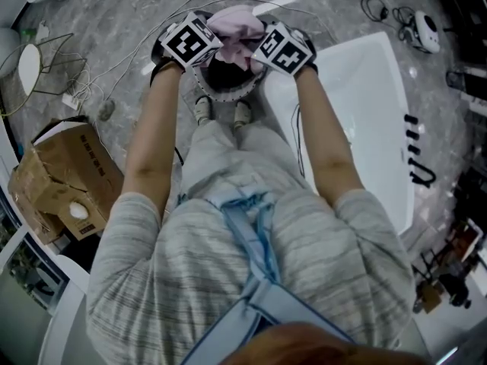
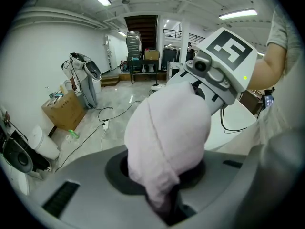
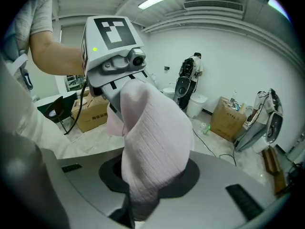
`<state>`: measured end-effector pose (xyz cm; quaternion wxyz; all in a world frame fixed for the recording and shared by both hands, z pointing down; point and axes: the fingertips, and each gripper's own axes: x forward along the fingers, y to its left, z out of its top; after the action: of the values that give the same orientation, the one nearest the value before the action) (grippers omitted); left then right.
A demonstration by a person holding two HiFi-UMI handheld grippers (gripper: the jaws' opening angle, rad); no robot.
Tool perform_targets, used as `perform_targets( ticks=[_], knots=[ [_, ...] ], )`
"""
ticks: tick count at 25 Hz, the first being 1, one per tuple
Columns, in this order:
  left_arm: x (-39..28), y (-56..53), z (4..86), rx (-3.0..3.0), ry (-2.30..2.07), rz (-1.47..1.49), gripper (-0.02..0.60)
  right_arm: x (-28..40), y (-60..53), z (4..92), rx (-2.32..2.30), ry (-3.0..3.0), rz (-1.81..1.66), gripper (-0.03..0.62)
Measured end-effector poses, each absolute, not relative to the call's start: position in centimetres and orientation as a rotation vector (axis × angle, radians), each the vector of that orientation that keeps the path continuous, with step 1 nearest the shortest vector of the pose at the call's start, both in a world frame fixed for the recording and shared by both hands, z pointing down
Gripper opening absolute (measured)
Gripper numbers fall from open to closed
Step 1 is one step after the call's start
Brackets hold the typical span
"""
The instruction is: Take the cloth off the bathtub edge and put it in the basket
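A pale pink cloth (image 1: 239, 26) hangs bunched between my two grippers, above a round basket (image 1: 219, 95) with a dark inside that stands on the floor by the person's feet. My left gripper (image 1: 213, 44) is shut on the cloth's left side and my right gripper (image 1: 260, 50) on its right side. In the left gripper view the cloth (image 2: 167, 137) rises out of the jaws (image 2: 167, 208) toward the right gripper's cube (image 2: 224, 56). In the right gripper view the cloth (image 3: 152, 142) fills the jaws (image 3: 131, 209), with the left gripper (image 3: 114, 56) behind it. The white bathtub (image 1: 365, 105) lies at the right.
Cardboard boxes (image 1: 65, 177) stand on the floor at the left, near a wire rack (image 1: 34, 71). Cables (image 1: 133, 52) trail over the grey marble floor. Black fittings (image 1: 415, 154) sit on the tub's far rim, and a white device (image 1: 426, 30) lies beyond.
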<state>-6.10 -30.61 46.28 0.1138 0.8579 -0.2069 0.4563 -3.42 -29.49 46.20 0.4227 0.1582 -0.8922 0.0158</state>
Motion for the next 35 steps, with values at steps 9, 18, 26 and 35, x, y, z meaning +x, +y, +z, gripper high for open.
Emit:
perform_targets(
  ticks=[9, 18, 26, 35],
  knots=[
    [-6.4, -32.2, 51.7, 2.476, -0.478, 1.340, 0.098, -3.6, -31.1, 51.5, 0.378, -2.186, 0.147, 0.101],
    [-6.7, -32.6, 58.3, 2.408, -0.342, 1.403, 0.098, -3.6, -31.5, 58.2, 0.351, -2.087, 0.249, 0.101],
    [-6.6, -32.2, 62.5, 2.326, -0.273, 1.503, 0.099, -3.7, -30.6, 62.5, 0.269, -1.975, 0.332, 0.103],
    [-7.7, -30.2, 65.6, 2.184, -0.230, 1.595, 0.132, -1.7, -28.7, 65.4, 0.238, -1.820, 0.410, 0.181]
  ],
)
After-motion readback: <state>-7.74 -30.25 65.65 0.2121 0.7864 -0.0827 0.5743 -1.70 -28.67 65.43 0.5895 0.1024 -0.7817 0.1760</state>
